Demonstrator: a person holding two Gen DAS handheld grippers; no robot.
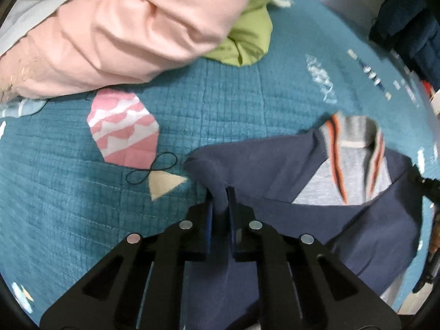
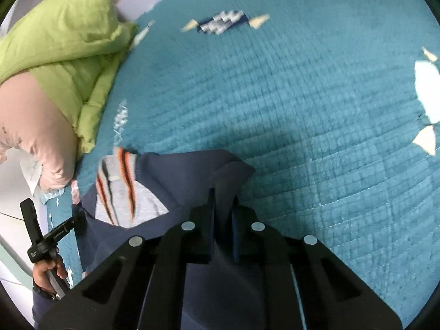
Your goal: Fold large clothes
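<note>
A navy sweater point(image 1: 275, 165) with a grey collar striped orange and black point(image 1: 354, 148) hangs between both grippers over a teal quilted bedspread point(image 1: 220, 96). My left gripper point(image 1: 220, 200) is shut on a bunched navy shoulder of the sweater. My right gripper point(image 2: 223, 200) is shut on the other navy shoulder point(image 2: 228, 170). The collar also shows in the right wrist view point(image 2: 118, 184). The left gripper's handle and the hand holding it show at the lower left of the right wrist view point(image 2: 49, 244).
A pink garment point(image 1: 123, 27) and a lime-green one point(image 1: 247, 35) lie piled at the far side of the bed; both show at the left of the right wrist view point(image 2: 63, 41). Dark clothing point(image 1: 407, 22) hangs at the upper right. The quilt point(image 2: 302, 96) stretches ahead.
</note>
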